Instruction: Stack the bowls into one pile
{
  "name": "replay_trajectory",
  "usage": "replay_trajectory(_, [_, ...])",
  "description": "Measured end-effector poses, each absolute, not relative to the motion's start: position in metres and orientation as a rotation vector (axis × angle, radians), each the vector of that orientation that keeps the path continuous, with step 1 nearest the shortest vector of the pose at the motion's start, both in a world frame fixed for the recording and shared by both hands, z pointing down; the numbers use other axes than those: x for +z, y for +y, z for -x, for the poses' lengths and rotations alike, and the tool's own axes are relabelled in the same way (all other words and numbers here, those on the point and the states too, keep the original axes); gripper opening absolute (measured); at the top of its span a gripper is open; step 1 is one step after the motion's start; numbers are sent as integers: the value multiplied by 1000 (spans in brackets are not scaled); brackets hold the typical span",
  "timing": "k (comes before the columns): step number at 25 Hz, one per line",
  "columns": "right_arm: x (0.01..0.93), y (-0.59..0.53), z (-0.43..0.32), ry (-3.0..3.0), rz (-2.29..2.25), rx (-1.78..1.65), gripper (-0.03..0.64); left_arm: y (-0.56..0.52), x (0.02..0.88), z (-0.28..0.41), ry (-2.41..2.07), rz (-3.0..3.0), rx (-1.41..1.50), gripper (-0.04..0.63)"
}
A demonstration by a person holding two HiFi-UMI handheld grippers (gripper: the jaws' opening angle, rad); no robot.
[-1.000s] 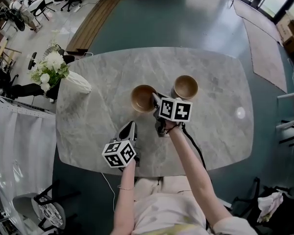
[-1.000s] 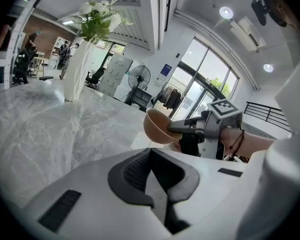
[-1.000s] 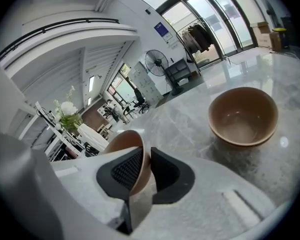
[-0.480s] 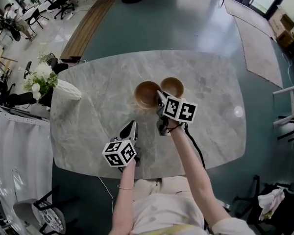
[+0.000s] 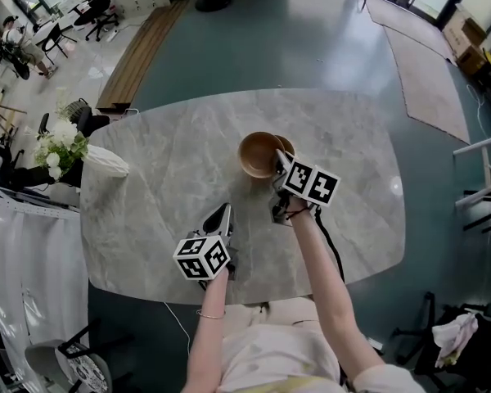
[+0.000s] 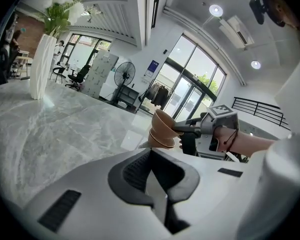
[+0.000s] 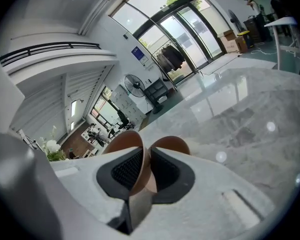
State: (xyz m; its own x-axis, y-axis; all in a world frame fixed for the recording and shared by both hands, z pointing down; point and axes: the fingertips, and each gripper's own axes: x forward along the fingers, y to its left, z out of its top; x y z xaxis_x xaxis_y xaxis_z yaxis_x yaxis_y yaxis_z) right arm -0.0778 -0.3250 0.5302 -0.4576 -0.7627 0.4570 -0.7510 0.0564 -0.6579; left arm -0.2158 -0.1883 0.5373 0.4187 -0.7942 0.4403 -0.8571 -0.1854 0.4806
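A brown wooden bowl (image 5: 259, 155) hangs tilted just above the marble table (image 5: 159, 195). My right gripper (image 5: 277, 164) is shut on its near rim. In the right gripper view the bowl's wall (image 7: 138, 176) stands between the two pads. A second bowl of the same kind (image 5: 287, 145) rests on the table right behind it, mostly covered by the held one. The left gripper view shows the held bowl (image 6: 163, 123) leaning over the resting bowl (image 6: 159, 142). My left gripper (image 5: 221, 214) is shut and empty, nearer the front edge and to the left.
A white vase (image 5: 104, 161) with white flowers (image 5: 59, 140) stands at the table's left end; it appears in the left gripper view as the vase (image 6: 42, 65). The table's front edge runs just behind the left gripper. Chairs and floor surround the table.
My right gripper has carried the bowl to the right, from beside the second bowl to over it. The gap between the two bowls has closed. The left gripper has stayed shut and low.
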Motion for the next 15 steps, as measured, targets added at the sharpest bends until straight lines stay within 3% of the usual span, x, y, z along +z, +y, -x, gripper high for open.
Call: replay_trajectory(15, [559,-344,35,2196,1833,-1405,49,-202,548,204,-1360,-1996,156,0])
